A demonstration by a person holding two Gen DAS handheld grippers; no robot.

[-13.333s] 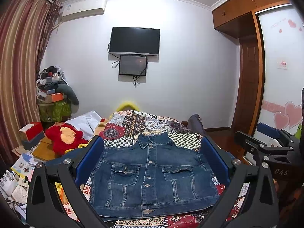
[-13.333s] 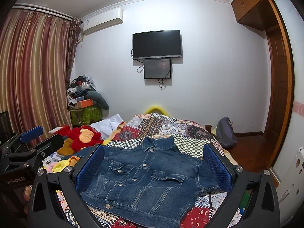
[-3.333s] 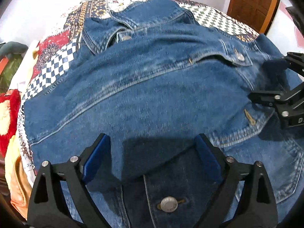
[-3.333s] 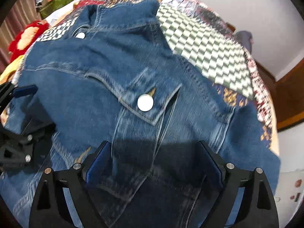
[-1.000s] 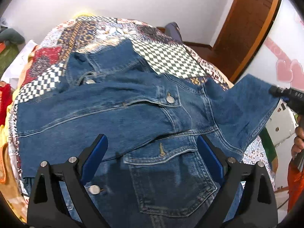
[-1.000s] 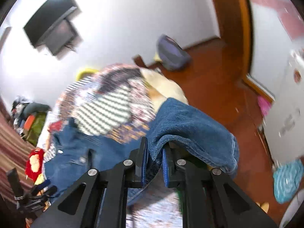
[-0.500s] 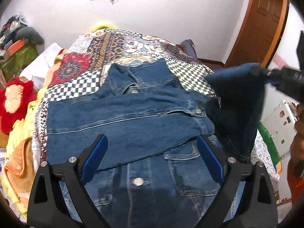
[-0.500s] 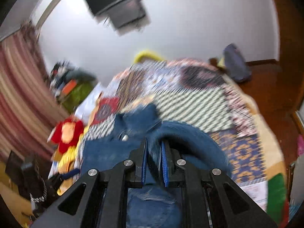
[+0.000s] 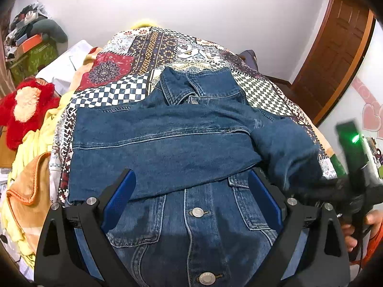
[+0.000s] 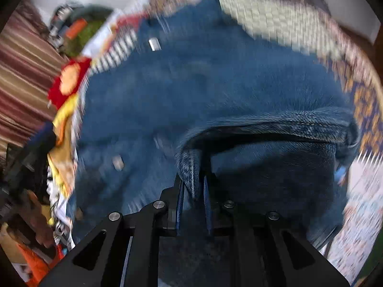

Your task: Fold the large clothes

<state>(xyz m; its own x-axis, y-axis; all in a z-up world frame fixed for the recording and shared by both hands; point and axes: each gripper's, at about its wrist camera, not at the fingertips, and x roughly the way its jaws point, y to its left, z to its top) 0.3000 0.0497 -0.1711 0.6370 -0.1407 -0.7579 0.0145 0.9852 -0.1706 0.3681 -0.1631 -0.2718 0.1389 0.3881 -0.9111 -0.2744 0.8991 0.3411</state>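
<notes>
A blue denim jacket [image 9: 167,148] lies front up on the patchwork bedspread [image 9: 167,47], with its left sleeve folded flat across the chest. My left gripper [image 9: 191,191] is open and empty, hovering above the jacket's lower front. My right gripper [image 10: 192,189] is shut on the cuff of the right sleeve [image 10: 275,124], holding it over the jacket's body; that view is motion-blurred. In the left wrist view the right gripper [image 9: 318,186] shows at the right edge with the right sleeve [image 9: 287,148] draped from it.
A red plush toy [image 9: 26,110] and yellow and orange cloths [image 9: 31,167] lie at the bed's left side. Piled boxes and clothes [image 9: 31,40] stand at the back left. A wooden door [image 9: 335,55] is at the right.
My right gripper has carried the right sleeve from high at the bed's right side down and inward over the jacket. My left gripper has drawn back a little and stays open.
</notes>
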